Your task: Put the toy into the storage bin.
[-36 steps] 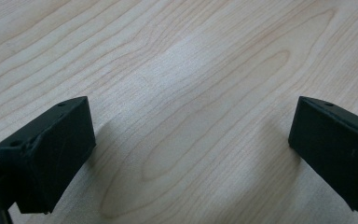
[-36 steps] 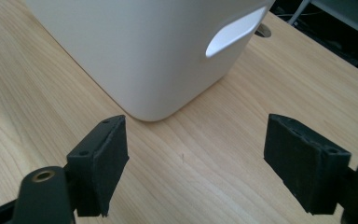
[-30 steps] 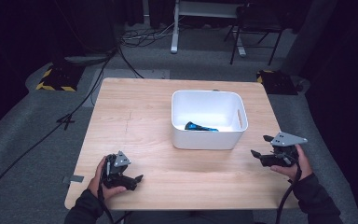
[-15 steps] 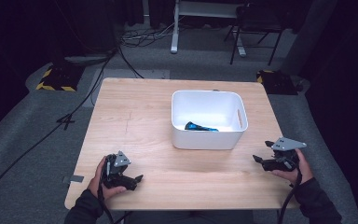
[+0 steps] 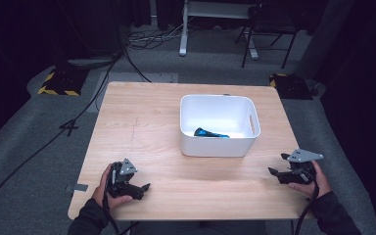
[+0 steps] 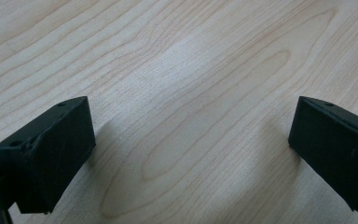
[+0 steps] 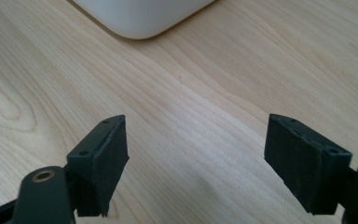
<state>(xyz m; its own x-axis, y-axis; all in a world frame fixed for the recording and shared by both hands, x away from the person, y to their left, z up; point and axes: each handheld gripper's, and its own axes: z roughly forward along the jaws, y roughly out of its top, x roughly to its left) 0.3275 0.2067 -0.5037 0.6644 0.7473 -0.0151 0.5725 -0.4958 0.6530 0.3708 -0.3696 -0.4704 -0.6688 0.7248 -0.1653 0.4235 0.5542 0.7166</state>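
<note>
A white bin [image 5: 219, 145] stands on the wooden table [image 5: 142, 132], right of its middle, with a blue and black object [image 5: 210, 133] lying inside it. My left gripper [image 5: 144, 187] rests low near the table's front left corner, held in a hand; in the left gripper view its jaws stand wide apart over bare wood [image 6: 186, 116]. My right gripper [image 5: 273, 172] sits low at the front right edge, pointing left. The right gripper view has both jaws apart with nothing between them, and a rounded corner of the bin [image 7: 140, 18] just ahead.
Around the table is grey carpet with black cables [image 5: 54, 137] running along the left. A desk frame [image 5: 183, 29] and a chair [image 5: 269, 29] stand in the dark beyond the far edge. Yellow and black striped pads [image 5: 54, 90] lie on the floor.
My right gripper has come down toward the tabletop at the front right and shifted slightly nearer the front edge. The left gripper and the bin have stayed put.
</note>
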